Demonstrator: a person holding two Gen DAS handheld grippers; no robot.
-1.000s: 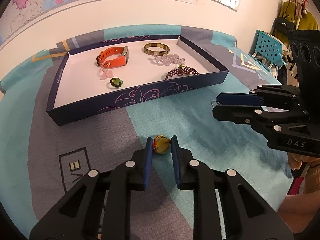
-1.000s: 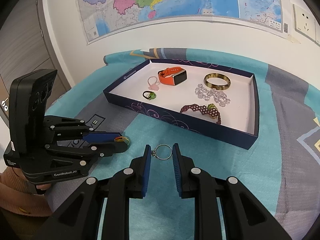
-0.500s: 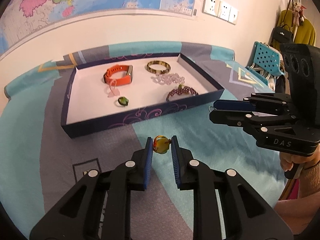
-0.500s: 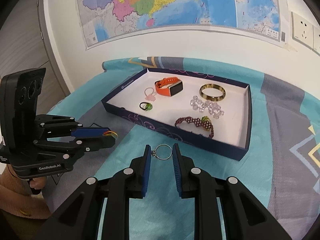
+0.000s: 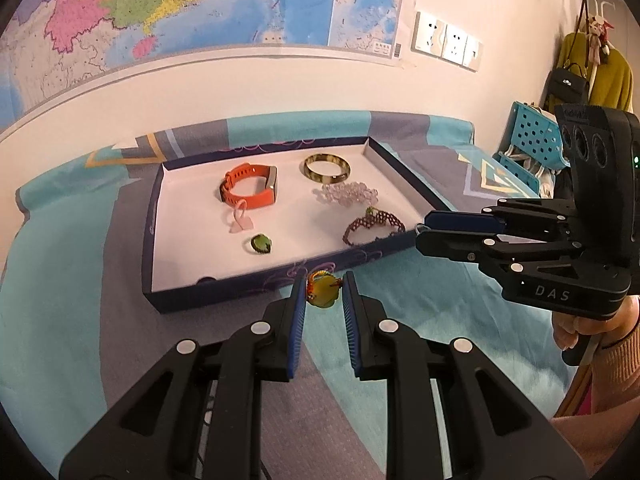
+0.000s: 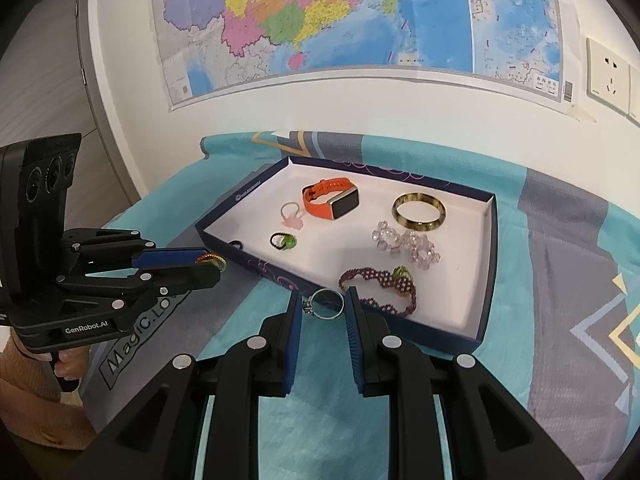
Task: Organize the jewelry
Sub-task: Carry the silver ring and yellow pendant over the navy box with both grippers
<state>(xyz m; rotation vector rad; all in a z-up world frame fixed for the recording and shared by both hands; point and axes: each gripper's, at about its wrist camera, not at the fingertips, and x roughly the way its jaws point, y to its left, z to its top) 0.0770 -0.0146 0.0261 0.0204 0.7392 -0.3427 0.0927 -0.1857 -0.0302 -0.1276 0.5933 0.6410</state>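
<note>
Left gripper (image 5: pixel 323 292) and right gripper (image 6: pixel 323 306) both level, jaws narrowed, each pinching something.

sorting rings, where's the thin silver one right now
Held between the right gripper's fingers, the silver ring hangs just outside the tray's near wall.

Warm, even indoor light fills the room, bright enough that colours read clearly. The wall map (image 6: pixel 360 20) carries a soft sheen but no harsh glare. Shadows are faint: a thin dark edge inside the tray (image 5: pixel 158 216) along its walls. Both views bulge like a fishbowl, bending straight lines toward black corners. The coats (image 5: pixel 600 76) at the far right look smeared; the centre stays sharp.
</note>
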